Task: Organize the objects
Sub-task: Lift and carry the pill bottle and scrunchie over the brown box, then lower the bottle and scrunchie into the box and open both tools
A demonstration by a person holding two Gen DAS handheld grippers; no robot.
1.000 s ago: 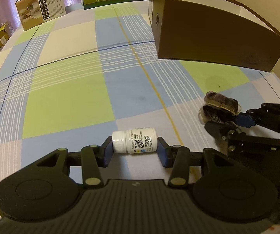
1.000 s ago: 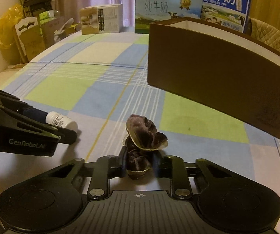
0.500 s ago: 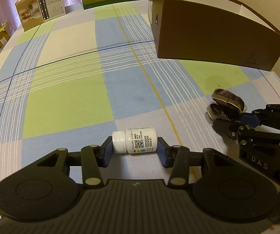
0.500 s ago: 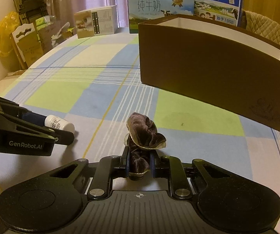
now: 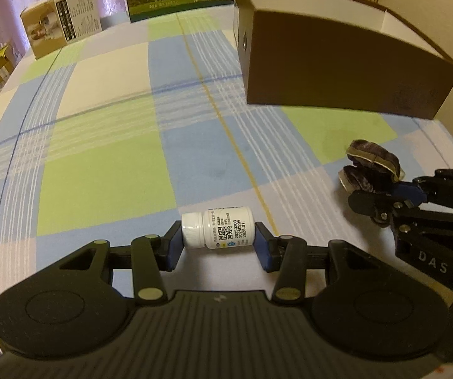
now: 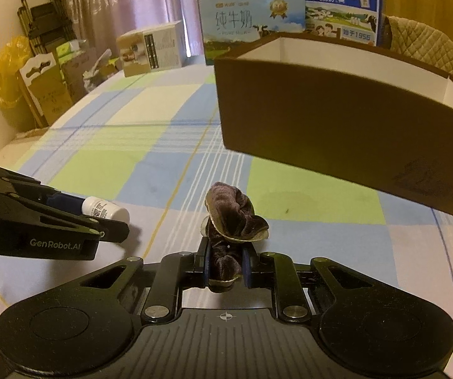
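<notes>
Fingers (image 5: 172, 249) of our left gripper (image 5: 217, 246) clamp a small white pill bottle (image 5: 217, 231) end to end: cap against the left blue pad, base against the right one. Bottle lies sideways, label with a QR code facing up; we can't tell if it touches the cloth or sits just above it. In the right wrist view the same bottle (image 6: 104, 211) pokes out past the left gripper (image 6: 100, 221), whose side reads "GenRobot.AI".

Our right gripper (image 6: 225, 263) has its fingers (image 6: 247, 267) pinched tight on a dark purple velvet scrunchie (image 6: 231, 218); most of the fabric bunches up above and ahead of the pads. From the left wrist view the scrunchie (image 5: 371, 167) sticks out at the tip of the right gripper (image 5: 393, 186), off to the right of the bottle, well apart from it.

Both sit over the near part of the tabletop (image 5: 106, 173), covered in a blue, green and cream plaid cloth. Ahead right, an open brown cardboard box (image 6: 336, 126) with a white interior stands on the cloth. At the far edge: a tan product carton (image 5: 62, 28) and two milk cartons (image 6: 251, 25).
</notes>
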